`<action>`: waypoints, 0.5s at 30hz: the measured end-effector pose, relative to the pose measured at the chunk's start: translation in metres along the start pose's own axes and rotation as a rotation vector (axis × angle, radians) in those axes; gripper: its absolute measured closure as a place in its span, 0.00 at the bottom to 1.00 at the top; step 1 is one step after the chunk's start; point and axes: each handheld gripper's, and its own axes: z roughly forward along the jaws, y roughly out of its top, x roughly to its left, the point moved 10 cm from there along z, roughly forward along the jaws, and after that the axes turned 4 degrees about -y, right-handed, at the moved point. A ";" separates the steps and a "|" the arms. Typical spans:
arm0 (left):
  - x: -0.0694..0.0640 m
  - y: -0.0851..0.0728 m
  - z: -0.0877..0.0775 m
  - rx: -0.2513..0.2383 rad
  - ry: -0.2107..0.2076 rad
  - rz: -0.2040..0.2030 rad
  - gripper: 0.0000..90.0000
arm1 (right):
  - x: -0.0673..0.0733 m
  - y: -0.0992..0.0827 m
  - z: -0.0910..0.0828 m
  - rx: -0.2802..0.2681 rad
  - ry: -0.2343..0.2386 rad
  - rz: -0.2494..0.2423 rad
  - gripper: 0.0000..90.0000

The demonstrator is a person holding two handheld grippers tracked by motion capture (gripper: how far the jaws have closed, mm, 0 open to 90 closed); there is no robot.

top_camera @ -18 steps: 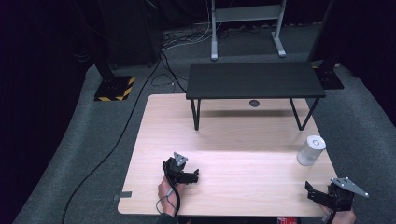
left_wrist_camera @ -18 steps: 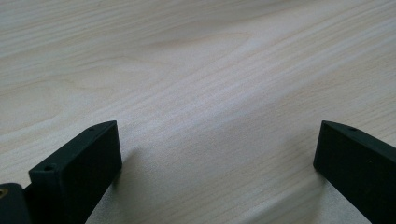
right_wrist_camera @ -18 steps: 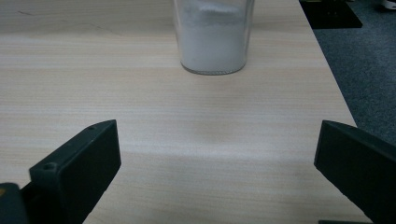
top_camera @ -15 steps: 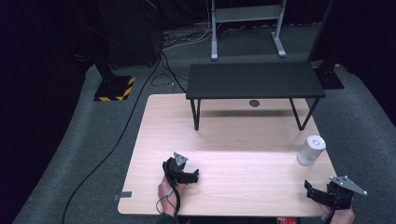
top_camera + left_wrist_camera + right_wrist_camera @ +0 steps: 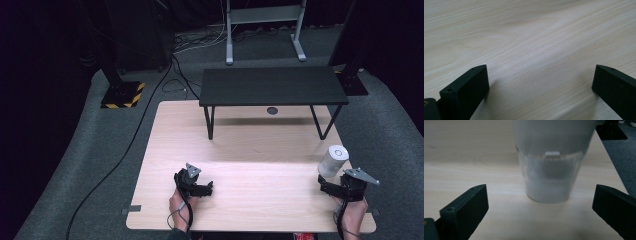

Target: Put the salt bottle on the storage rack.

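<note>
Standing upright near the bench's right edge, the white cup is what the coming move turns on, and it lies straight ahead of the right tongs, at about twelve o'clock from them in the high view. In the right gripper view the cup rises between the lines of the two black jaws, which stand wide apart and released, with bare bench showing between each jaw and the cup's wall; nothing is gripped. The cup is near but still apart from the jaw tips, not yet between them.

Its long axis runs vertical, wider toward the top and narrower at the foot, so I judge that a level approach straight forward would bring the jaws to either side of the lower body. The gap looks ample for that width.

The left tongs sit well apart, at roughly nine o'clock from the cup across the front of the bench. In the left gripper view the left jaws are likewise spread and released, with plain wood grain between them and no object near. The right hand is clearly the nearer one, so the grasp most likely falls to it.

A low black stand at the bench's far side, toward eleven o'clock from the cup, is well clear of the approach.
</note>
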 end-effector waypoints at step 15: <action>0.000 0.000 0.000 0.000 0.000 0.000 0.00 | 0.005 0.026 0.032 -0.027 -0.014 -0.019 0.01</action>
